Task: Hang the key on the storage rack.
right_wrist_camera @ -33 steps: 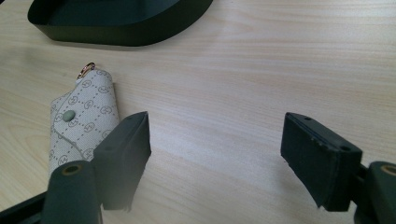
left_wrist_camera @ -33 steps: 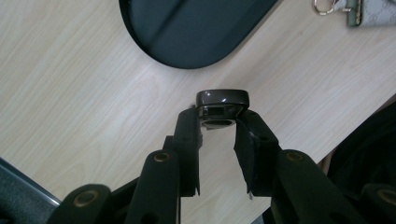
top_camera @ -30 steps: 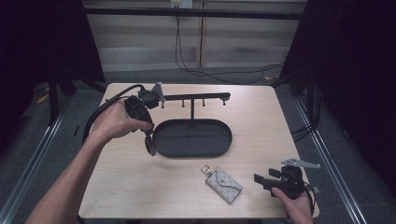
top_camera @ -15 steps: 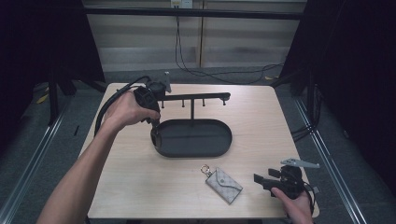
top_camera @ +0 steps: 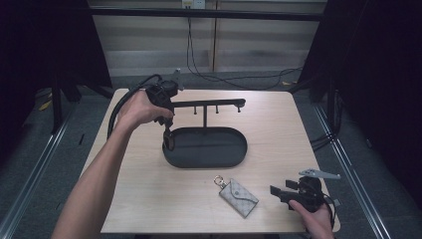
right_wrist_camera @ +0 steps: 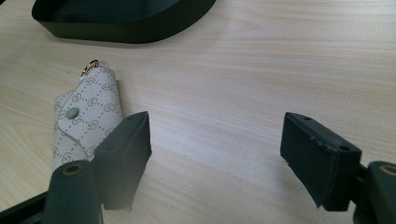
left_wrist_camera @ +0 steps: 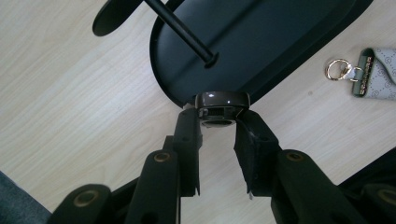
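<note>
pale wood table [top_camera: 149, 199] is sitting in a dark room, with cables running along the floor behind it. on it a black oval tray [top_camera: 234, 152] is carrying a post with a hook bar [top_camera: 209, 104] across the top. the left gripper [top_camera: 167, 133] is pointing down over the tray's left rim, and in the left gripper view its jaws are clamping a small dark ring-shaped piece [left_wrist_camera: 222, 103] just above that rim [left_wrist_camera: 163, 91]. a patterned grey pouch [top_camera: 239, 197] with a gold clasp is lying on the wood in front of the tray, well apart from the left gripper. the right gripper [top_camera: 278, 191] is resting at the table's near right corner, its jaws standing wide with nothing between them, the pouch [right_wrist_camera: 86, 126] lying just beside its left jaw.
</note>
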The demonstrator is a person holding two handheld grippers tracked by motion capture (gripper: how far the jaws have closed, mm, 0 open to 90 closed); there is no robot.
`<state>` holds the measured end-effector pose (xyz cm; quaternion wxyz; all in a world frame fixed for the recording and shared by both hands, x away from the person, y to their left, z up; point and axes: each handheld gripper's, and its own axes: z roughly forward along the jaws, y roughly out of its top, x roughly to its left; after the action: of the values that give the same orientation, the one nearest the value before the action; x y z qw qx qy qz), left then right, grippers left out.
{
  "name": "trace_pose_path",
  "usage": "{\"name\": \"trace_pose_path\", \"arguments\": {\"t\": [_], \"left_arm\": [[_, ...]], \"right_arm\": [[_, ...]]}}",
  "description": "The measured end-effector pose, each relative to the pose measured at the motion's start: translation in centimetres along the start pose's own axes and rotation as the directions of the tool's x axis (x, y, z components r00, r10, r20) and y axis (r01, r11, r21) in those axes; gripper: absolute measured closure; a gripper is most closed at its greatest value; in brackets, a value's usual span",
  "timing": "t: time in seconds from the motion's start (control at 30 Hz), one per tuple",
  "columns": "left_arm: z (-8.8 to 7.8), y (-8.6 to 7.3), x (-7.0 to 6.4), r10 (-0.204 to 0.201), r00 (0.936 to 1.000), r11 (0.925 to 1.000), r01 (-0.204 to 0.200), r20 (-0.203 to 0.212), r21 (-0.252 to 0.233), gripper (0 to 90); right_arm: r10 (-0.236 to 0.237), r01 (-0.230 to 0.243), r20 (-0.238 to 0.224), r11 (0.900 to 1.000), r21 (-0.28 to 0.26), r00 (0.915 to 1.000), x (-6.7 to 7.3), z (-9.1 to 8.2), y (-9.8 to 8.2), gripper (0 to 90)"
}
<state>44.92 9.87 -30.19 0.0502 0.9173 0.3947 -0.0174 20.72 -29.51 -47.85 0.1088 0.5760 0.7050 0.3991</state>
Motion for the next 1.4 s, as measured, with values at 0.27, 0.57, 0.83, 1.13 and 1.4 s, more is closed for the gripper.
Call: {"name": "trace_pose_path", "arguments": {"t": [0.27, 0.57, 0.83, 1.13, 1.4], "left_arm": [[0.3, 1.1, 0.1, -0.049, 0.9988, 0.9988, 0.049, 0.008, -0.006, 70.9], [0.7, 1.9, 0.2, -0.075, 0.9968, 0.9972, 0.075, -0.027, 0.004, 70.9], [1.3, 2.6, 0.2, -0.096, 0.9936, 0.9953, 0.096, -0.059, 0.002, 70.8], [1.5, 2.4, 0.3, -0.119, 0.9920, 0.9922, 0.118, -0.040, -0.041, 68.2], [1.6, 1.5, 0.3, -0.116, 0.9928, 0.9922, 0.114, -0.029, -0.050, 44.6]], "right_arm": [[-0.003, 0.003, 0.003, 1.000, 0.001, 1.0000, 0.1, -0.1, 0.0, 24.5], [-0.007, 0.007, -0.004, 1.000, -0.001, 1.0000, 0.1, -0.1, 0.0, 24.5], [-0.008, 0.008, -0.007, 1.000, 0.001, 0.9999, 0.1, -0.2, 0.0, 24.5], [-0.017, 0.017, -0.010, 1.000, 0.003, 0.9998, 0.1, -0.1, 0.0, 24.5], [-0.017, 0.017, -0.010, 1.000, 0.010, 0.9998, 0.1, 0.1, 0.0, 24.5]]}}
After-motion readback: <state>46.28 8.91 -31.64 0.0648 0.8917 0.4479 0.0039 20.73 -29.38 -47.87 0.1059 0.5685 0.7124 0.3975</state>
